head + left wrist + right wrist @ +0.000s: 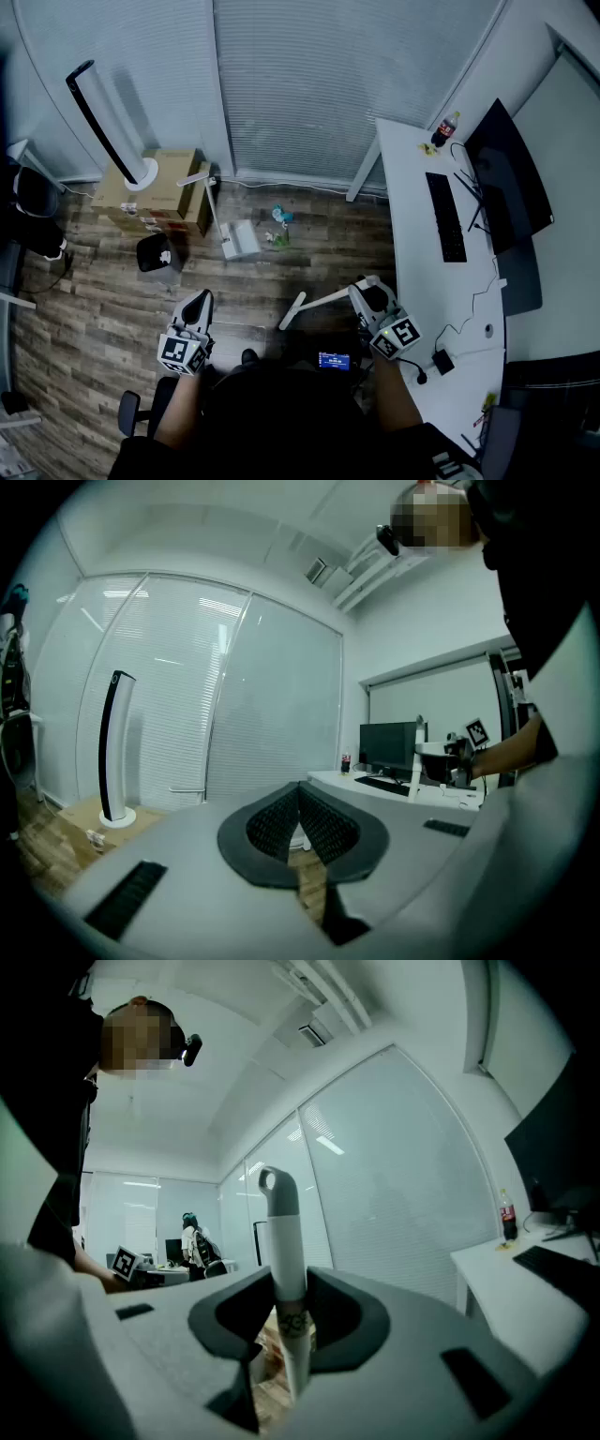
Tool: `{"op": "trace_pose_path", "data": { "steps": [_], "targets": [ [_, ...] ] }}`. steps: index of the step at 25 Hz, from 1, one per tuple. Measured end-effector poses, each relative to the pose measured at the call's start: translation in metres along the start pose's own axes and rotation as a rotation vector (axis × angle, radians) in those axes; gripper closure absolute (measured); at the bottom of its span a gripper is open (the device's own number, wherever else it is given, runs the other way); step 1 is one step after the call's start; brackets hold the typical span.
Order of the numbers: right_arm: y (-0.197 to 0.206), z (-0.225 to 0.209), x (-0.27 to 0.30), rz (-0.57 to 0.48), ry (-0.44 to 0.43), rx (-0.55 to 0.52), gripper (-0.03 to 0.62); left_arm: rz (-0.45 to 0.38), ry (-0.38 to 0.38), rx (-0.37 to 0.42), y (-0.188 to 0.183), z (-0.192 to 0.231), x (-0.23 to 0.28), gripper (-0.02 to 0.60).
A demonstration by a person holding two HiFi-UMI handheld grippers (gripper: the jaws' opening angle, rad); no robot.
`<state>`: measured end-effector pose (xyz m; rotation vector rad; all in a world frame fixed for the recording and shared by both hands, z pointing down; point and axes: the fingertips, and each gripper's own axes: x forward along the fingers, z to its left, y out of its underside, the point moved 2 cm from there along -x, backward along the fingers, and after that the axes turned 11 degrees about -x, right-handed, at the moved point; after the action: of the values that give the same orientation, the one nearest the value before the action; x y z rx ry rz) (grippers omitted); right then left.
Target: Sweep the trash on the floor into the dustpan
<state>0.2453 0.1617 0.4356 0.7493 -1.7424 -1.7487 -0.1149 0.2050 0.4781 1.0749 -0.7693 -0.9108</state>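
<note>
Small teal and green trash lies on the wooden floor by the window. Just left of it stands a white dustpan, its long handle upright. My right gripper is shut on a white broom handle, which pokes out to the left. In the right gripper view that handle rises between the jaws of the right gripper to a grey loop end. The broom head is hidden. My left gripper is shut and empty. Its left gripper view shows the pads of the left gripper meeting.
A cardboard box with a tall tower fan stands at the back left, a black bin in front of it. A white desk on the right carries a keyboard, a monitor and a cola bottle.
</note>
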Motion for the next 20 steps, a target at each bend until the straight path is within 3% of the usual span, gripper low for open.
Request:
{"op": "trace_pose_path", "data": {
  "steps": [8, 13, 20],
  "targets": [
    [-0.004, 0.012, 0.001, -0.004, -0.016, 0.002, 0.487, 0.003, 0.000, 0.000, 0.010, -0.008, -0.002, 0.587],
    [-0.007, 0.028, 0.005, -0.033, -0.078, 0.019, 0.487, 0.006, 0.010, -0.012, 0.010, -0.015, -0.003, 0.588],
    [-0.014, 0.018, -0.005, -0.061, -0.037, 0.036, 0.485, 0.007, 0.030, -0.017, 0.011, -0.023, -0.005, 0.588]
  ]
}}
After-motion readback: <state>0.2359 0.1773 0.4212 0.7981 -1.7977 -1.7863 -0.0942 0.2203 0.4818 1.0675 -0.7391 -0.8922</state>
